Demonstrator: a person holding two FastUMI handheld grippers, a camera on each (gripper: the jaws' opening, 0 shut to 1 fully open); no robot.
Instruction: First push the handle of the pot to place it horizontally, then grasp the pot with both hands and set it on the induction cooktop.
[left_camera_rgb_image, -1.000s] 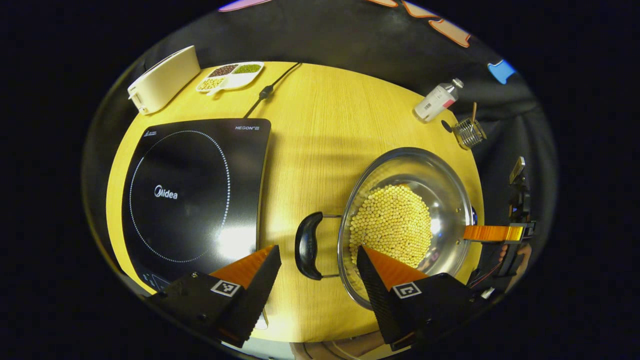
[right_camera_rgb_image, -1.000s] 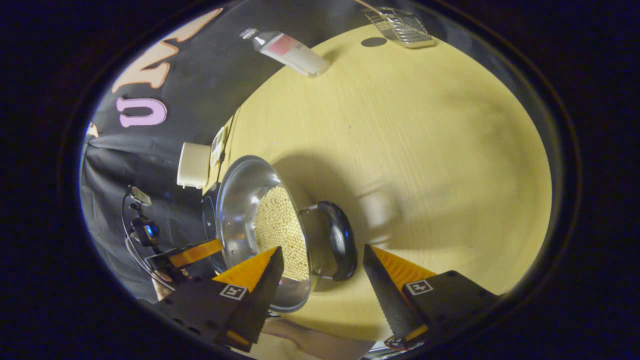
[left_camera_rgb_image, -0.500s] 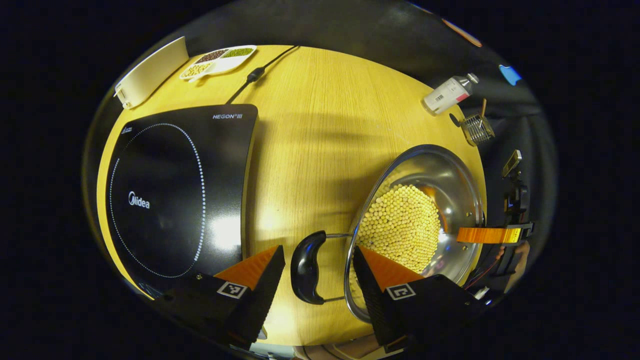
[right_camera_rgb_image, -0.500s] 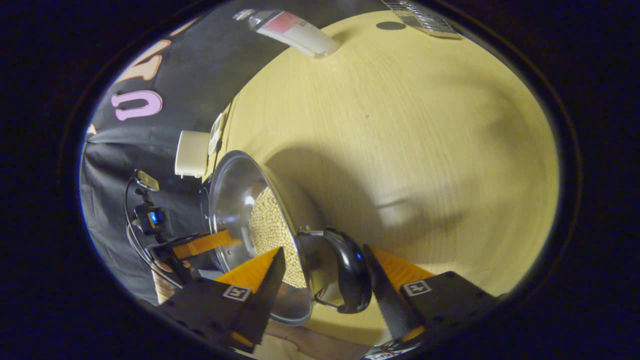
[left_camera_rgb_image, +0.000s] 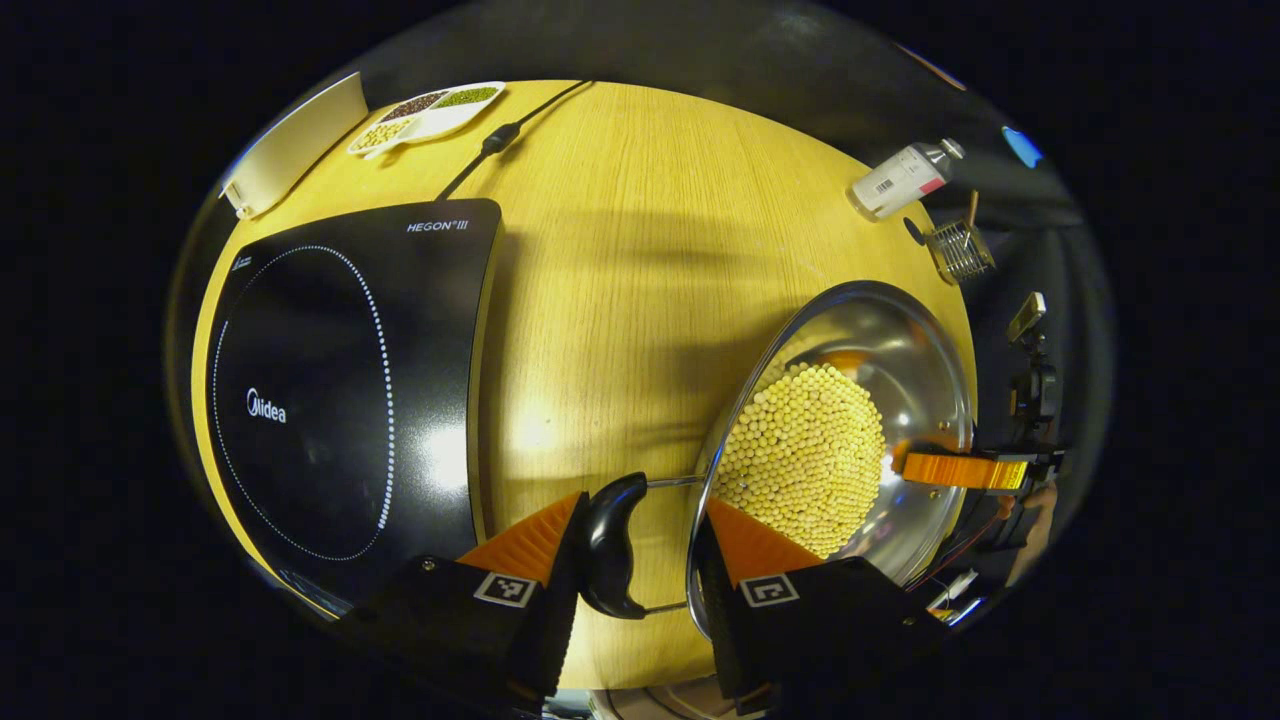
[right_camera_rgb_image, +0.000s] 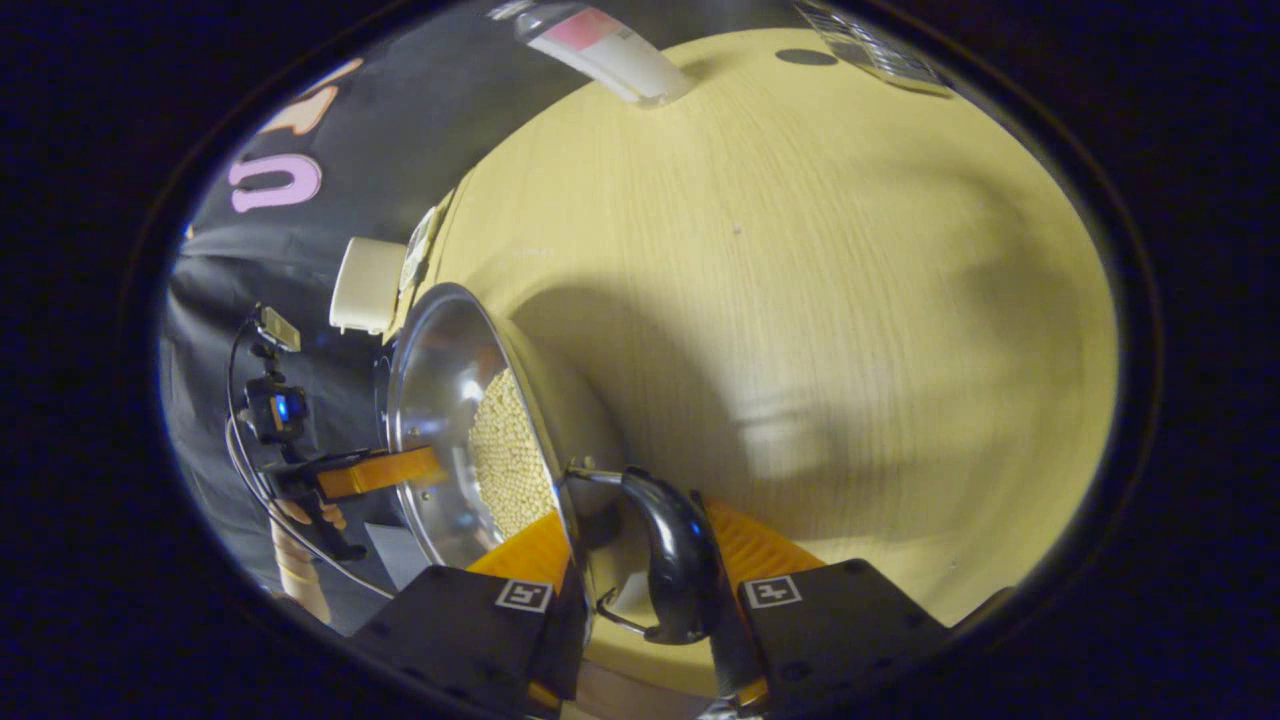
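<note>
A steel pot (left_camera_rgb_image: 900, 350) of yellow beans (left_camera_rgb_image: 805, 455) stands on the wooden table, right of the black induction cooktop (left_camera_rgb_image: 330, 390). My left gripper (left_camera_rgb_image: 643, 500) is shut on the pot's near black handle (left_camera_rgb_image: 610, 545), one finger against the handle's outer side and the other at the pot rim. In the right gripper view the pot (right_camera_rgb_image: 430, 370) shows from its other side. There my right gripper (right_camera_rgb_image: 632, 510) is shut the same way on the opposite black handle (right_camera_rgb_image: 675, 560). Each view also catches the other gripper at the pot's far rim: the right gripper (left_camera_rgb_image: 960, 470) and the left gripper (right_camera_rgb_image: 380, 472).
A plastic bottle (left_camera_rgb_image: 900, 180) lies by a small wire basket (left_camera_rgb_image: 958, 250) at the table's far right. A white box (left_camera_rgb_image: 290, 150), a divided tray of beans (left_camera_rgb_image: 425, 105) and a power cable (left_camera_rgb_image: 500, 145) sit behind the cooktop. Bare table (left_camera_rgb_image: 620, 280) separates cooktop and pot.
Both grippers moved in over the pot's handles and went from wide open to shut on them. The pot stays right of the cooktop.
</note>
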